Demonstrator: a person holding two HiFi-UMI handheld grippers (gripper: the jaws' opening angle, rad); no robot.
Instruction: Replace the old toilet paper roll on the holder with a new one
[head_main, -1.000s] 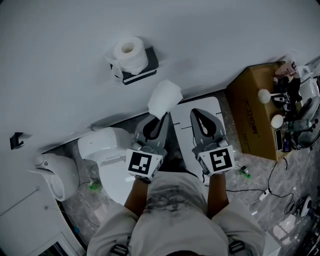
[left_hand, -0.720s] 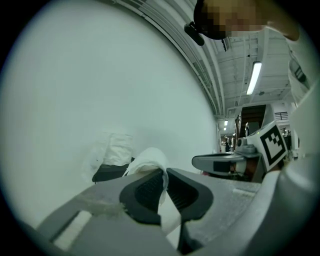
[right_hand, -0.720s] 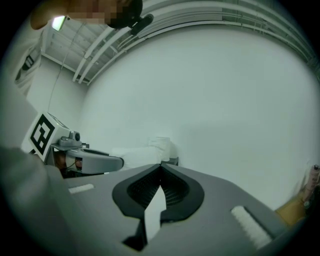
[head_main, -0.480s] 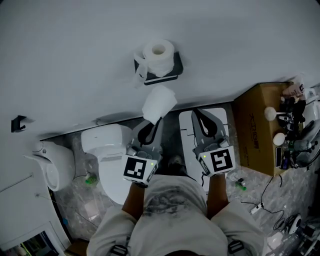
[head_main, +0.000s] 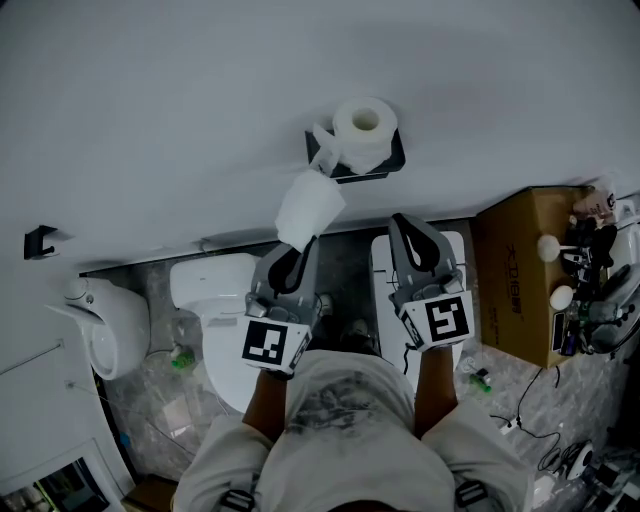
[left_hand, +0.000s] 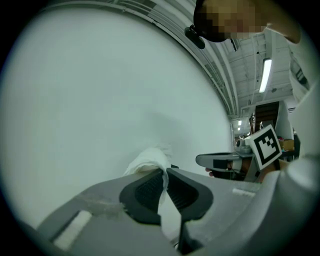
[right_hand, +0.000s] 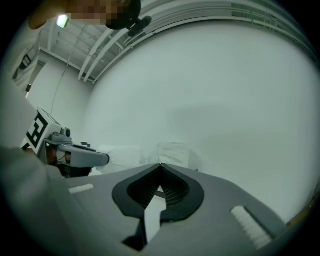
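White paper (head_main: 308, 208) is pinched in your left gripper (head_main: 303, 241), your right gripper (head_main: 400, 222) is pressed shut on nothing, and the roll (head_main: 365, 125) sits on the holder (head_main: 350, 173) just ahead, so next you likely reach for that roll.

This is a mock bathroom built inside a workshop hall. A white toilet (head_main: 205, 290) stands on a marbled floor (head_main: 160, 400) against a plain wall (head_main: 150, 120). Up and to the right of the toilet, a holder (head_main: 390, 160) carries a paper roll (head_main: 365, 125). Far to its right sits a cardboard box (head_main: 515, 270). Beyond the wall, a strip light (left_hand: 265, 75) hangs from a bare ceiling (left_hand: 245, 65).
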